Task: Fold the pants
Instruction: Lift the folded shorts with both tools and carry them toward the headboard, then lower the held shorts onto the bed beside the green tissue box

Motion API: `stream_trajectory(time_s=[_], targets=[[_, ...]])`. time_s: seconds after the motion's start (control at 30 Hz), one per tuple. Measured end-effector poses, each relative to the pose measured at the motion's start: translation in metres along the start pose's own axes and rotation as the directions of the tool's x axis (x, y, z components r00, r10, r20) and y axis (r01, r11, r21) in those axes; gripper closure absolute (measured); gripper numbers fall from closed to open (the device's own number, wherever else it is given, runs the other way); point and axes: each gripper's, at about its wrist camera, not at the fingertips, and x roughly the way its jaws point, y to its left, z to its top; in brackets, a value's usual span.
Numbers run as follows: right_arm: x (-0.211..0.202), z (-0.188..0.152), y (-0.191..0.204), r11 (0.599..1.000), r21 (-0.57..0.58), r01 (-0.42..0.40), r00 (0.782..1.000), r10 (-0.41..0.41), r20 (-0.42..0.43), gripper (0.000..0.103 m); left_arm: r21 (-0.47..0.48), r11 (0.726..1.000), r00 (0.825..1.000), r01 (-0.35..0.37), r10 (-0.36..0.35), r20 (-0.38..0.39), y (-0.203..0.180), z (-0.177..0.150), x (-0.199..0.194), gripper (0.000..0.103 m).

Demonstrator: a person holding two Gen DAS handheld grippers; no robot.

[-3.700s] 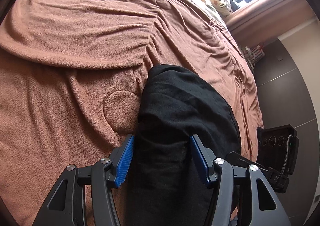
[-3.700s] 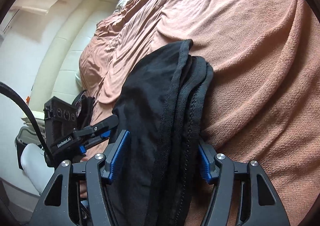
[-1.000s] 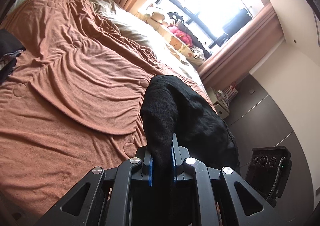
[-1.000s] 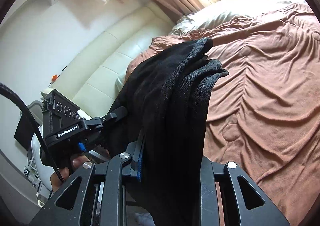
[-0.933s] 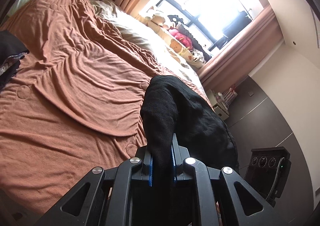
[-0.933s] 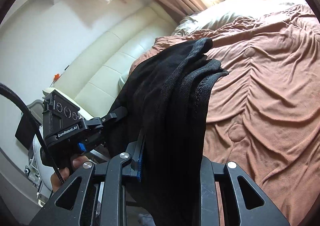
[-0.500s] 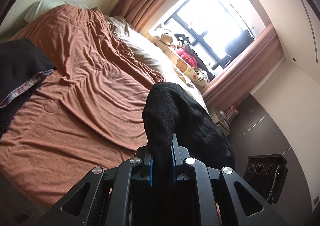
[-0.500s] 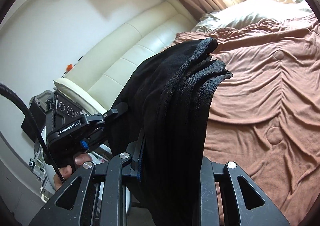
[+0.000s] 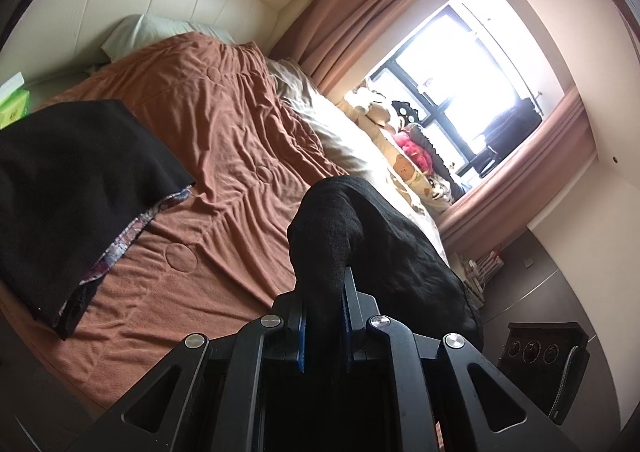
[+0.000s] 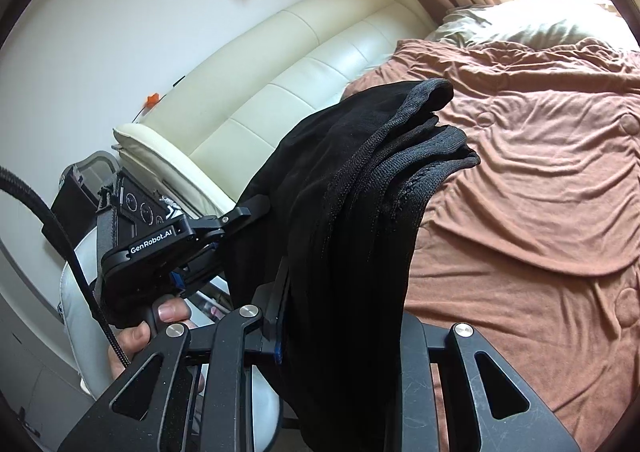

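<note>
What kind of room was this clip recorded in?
Most likely a home bedroom. A bed with a rumpled brown blanket fills both views, backed by a cream padded headboard, and a window with dusty-pink curtains has stuffed toys along its sill.

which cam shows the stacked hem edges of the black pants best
The right wrist view. The black pants hang from the right gripper with their layered ribbed edges fanned out side on. The left wrist view shows only a smooth bunched fold of the pants rising from the left gripper, with no edges visible.
</note>
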Motion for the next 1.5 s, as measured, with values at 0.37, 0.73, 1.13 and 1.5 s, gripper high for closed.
stream_trajectory(time_s=[0.37,0.73,1.13,1.5], targets=[[0.097,0.036,0.014,0.994,-0.034,-0.101,0.992,0.099,-0.074,0.081,-0.052,0.992,0.99,-0.113,0.117,0.078,0.063,0.056,-0.018,0.089],[0.188,0.067,0.039,0.97,-0.052,-0.236,0.964,0.227,-0.136,0.081,-0.052,0.952,0.935,-0.302,0.307,0.178,0.093,0.113,-0.034,0.09],[0.261,0.096,0.057,0.941,0.03,-0.337,0.925,0.337,-0.176,0.081,-0.035,0.896,0.868,-0.442,0.438,0.235,0.099,0.172,-0.034,0.09],[0.336,0.08,0.054,0.907,0.166,-0.386,0.881,0.416,-0.223,0.081,-0.102,0.851,0.821,-0.516,0.524,0.228,0.148,0.186,-0.046,0.09]])
